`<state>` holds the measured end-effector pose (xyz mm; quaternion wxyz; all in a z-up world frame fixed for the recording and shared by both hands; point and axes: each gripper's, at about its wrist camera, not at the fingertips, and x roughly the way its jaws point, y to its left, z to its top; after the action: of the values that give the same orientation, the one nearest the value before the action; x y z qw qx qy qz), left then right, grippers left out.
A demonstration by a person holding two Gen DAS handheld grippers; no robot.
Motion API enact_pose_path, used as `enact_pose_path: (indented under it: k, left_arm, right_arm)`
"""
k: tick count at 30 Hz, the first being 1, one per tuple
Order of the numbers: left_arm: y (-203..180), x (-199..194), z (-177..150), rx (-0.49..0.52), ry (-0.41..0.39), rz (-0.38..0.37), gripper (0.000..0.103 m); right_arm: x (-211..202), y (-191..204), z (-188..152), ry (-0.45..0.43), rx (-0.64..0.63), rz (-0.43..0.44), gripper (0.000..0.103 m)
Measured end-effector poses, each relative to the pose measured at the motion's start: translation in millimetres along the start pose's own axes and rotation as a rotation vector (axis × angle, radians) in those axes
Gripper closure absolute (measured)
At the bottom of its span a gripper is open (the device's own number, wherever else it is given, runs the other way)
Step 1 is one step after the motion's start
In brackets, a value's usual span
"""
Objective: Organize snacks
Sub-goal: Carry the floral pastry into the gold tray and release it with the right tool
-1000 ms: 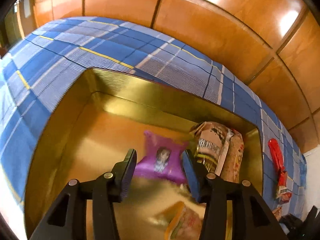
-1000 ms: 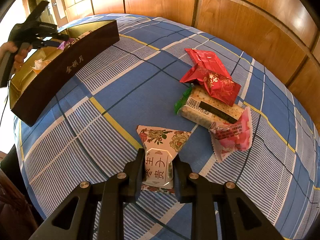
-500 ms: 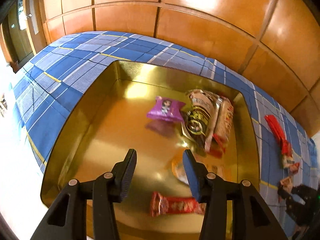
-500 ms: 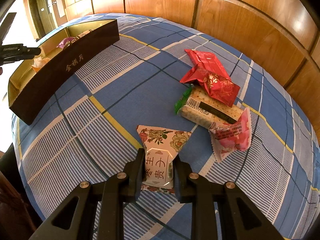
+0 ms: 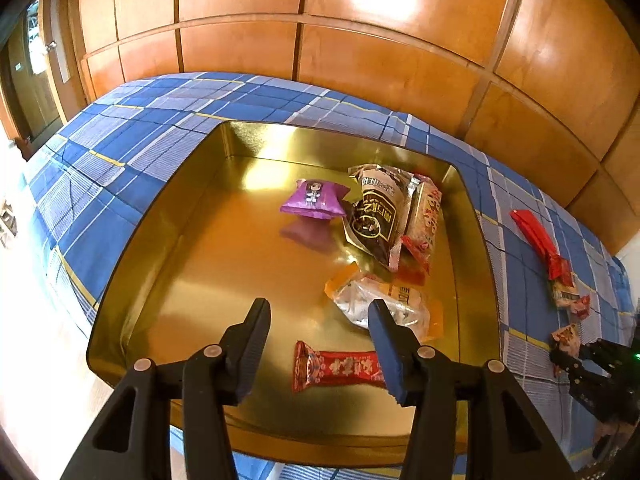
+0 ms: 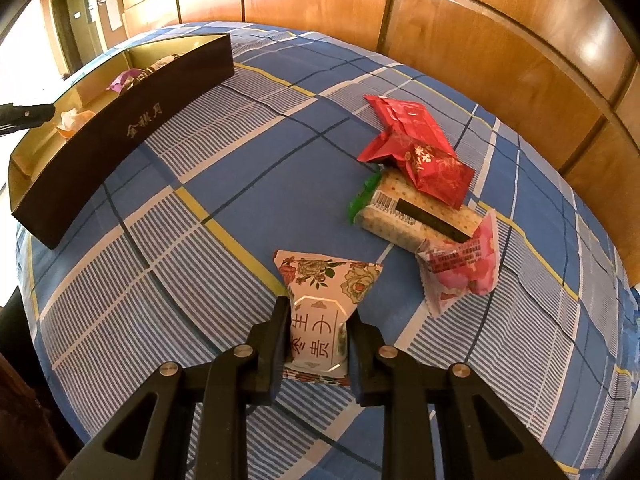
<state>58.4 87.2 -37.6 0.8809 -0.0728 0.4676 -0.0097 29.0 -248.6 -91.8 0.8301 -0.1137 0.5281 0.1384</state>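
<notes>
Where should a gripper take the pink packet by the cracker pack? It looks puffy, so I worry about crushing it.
Judging by its shape, grip the pink packet by the flat crimped seal at its near end, coming from above on the open cloth side. The middle bulges, and its far end sits against the cracker pack, leaving little room there for fingers.

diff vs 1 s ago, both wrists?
Left gripper, jaws open and empty, has pulled back up out of the gold box, leaving the purple packet inside. Right gripper unchanged: jaws still shut on the floral packet; the loose snacks haven't moved.
</notes>
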Motion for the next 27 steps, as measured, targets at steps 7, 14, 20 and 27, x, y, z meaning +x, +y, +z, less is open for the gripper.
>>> enact_pose_path:
  k: [7, 14, 20, 27]
  left_arm:
    - [5.0, -2.9, -5.8, -0.007, -0.001, 0.002, 0.051]
    - [15.4, -5.3, -9.8, -0.020, -0.012, 0.021, 0.050]
    - [25.4, -6.1, -13.2, -0.037, -0.015, 0.040, 0.050]
    - [34.8, -7.3, -15.2, -0.048, -0.021, 0.057, 0.050]
  right_arm:
    - [-0.8, 3.2, -0.9, 0.004, 0.017, -0.034, 0.078]
    - [-3.7, 11.0, -1.8, 0.014, 0.030, -0.086, 0.079]
    - [-9.4, 13.5, 1.2, 0.032, 0.089, -0.055, 0.080]
    - [-26.8, 36.4, 17.2, -0.030, 0.102, 0.043, 0.080]
